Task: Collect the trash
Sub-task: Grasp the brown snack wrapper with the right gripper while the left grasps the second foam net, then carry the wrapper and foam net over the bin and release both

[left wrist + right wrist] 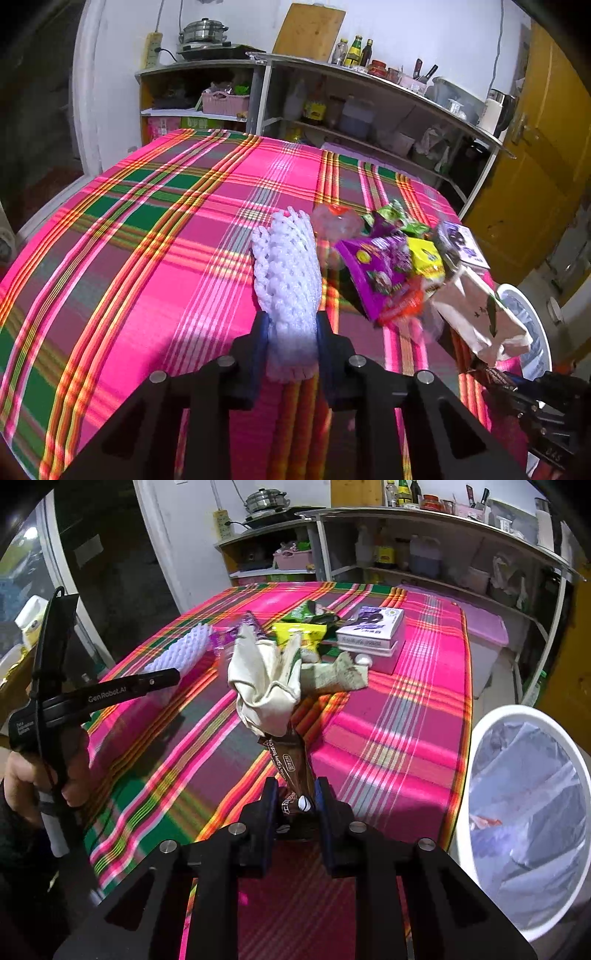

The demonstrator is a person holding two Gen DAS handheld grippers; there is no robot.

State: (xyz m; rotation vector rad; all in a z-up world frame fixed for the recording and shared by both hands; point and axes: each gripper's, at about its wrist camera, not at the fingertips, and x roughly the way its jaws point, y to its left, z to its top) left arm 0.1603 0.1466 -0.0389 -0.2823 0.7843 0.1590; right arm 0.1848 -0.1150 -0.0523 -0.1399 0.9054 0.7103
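My left gripper (pixel 290 332) is shut on the near end of a white foam net sleeve (pixel 286 266) that stretches away over the pink plaid tablecloth (pixel 147 258). In the right wrist view my right gripper (pixel 295 801) is shut on a brown wrapper (pixel 291 764) with crumpled cream paper (pixel 266 679) at its top, held upright above the cloth. Behind it lie a yellow packet (pixel 299 633), a green wrapper (pixel 314 613) and a small white and purple box (pixel 373 631). The foam net sleeve (pixel 184 650) and the left gripper's arm (pixel 110 692) show at the left. A purple packet (pixel 373 269) lies to the right of the foam sleeve.
A white bin with a clear liner (pixel 524 812) stands beside the table's right edge. Shelves with pots, bottles and jars (pixel 369 92) run behind the table. A pink lidded tub (pixel 484 635) sits on the floor past the far corner. A hand (pixel 22 775) grips the left tool.
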